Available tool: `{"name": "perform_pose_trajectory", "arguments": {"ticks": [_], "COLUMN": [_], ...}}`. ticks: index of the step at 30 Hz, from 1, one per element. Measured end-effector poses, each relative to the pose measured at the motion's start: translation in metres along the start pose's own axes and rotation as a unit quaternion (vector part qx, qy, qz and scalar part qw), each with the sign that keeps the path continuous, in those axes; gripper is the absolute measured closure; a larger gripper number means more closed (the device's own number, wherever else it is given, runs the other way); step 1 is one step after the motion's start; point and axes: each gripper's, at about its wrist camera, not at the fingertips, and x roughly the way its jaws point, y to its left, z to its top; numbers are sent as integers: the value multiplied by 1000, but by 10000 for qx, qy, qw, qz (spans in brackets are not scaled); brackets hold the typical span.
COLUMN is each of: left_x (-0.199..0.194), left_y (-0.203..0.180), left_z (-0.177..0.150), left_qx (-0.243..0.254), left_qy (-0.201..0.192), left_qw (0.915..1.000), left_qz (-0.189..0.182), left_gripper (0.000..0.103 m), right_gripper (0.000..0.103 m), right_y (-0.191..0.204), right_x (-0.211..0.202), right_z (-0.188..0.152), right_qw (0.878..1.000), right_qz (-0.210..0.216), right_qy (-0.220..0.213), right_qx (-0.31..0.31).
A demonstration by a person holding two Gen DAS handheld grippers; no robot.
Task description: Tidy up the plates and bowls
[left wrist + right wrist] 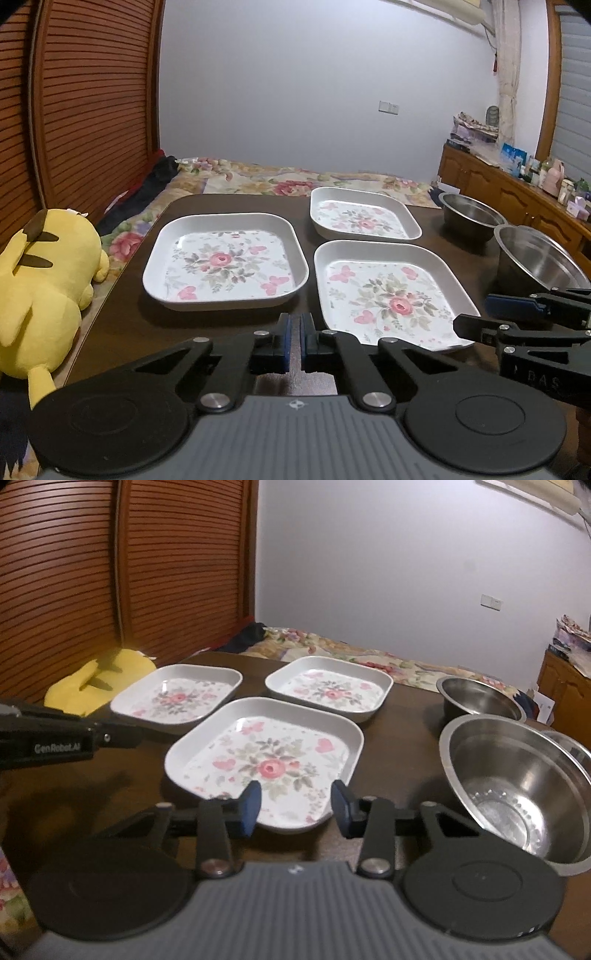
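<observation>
Three square white plates with a pink rose pattern lie on the dark table: a near one (266, 760) (391, 295), a left one (177, 698) (225, 262) and a far one (332, 686) (364, 216). Two steel bowls stand to the right: a near one (517, 782) (535, 262) and a far one (480, 699) (469, 214). My right gripper (295, 805) is open, its fingers straddling the near plate's front edge. It also shows in the left wrist view (476, 314). My left gripper (294, 332) is shut and empty, above bare table in front of the left plate.
A yellow plush toy (40, 288) lies off the table's left edge. A bed with a floral cover (280, 177) sits behind the table. A wooden cabinet (517, 195) with small items stands at the right. A slatted wooden door (110, 572) is on the left.
</observation>
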Motion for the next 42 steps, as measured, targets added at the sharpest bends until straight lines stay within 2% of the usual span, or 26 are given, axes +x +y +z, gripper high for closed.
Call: {"name": "perform_pose_trajectory", "arguments": {"ticks": [7,12,15,19,23,27,28,29,31,36,38,42], "left_x": [14,22,27,32,34,30,29,29,29,36,42,49], "left_y": [0,-3,-6,-10,-7,-6,-6,-6,-7,-15,-16,-15], "left_z": [3,4,5,8,11,12,13,13,15,16,16,16], "left_qx": [67,92,90,156,85,16,17,10,-13,95,72,-19], "left_qy": [131,252,313,346,351,299,281,283,281,371,477,565], "left_qw": [9999,9996,9995,9993,9993,9993,9993,9992,9989,9985,9980,9974], "left_qz": [81,-20,-51,-55,-107,-207,-240,-282,-364,-400,-415,-455], "left_gripper": [97,96,88,88,87,87,85,76,70,70,79,80], "right_gripper": [62,62,62,63,71,74,74,74,74,74,75,76], "right_y": [-1,-5,-7,-9,-11,-14,-14,-14,-14,-15,-15,-15], "right_x": [9,15,18,21,23,24,24,25,25,26,26,26], "right_z": [-2,-3,-4,-4,-4,-5,-6,-5,-6,-5,-5,-5], "right_qw": [9998,9994,9991,9988,9984,9980,9980,9980,9981,9982,9982,9981], "right_qz": [-160,-237,-246,-250,-305,-337,-347,-357,-362,-360,-356,-362], "right_qy": [63,163,223,269,293,318,322,324,315,303,301,298], "right_qx": [53,181,250,335,376,424,417,404,391,379,386,394]}}
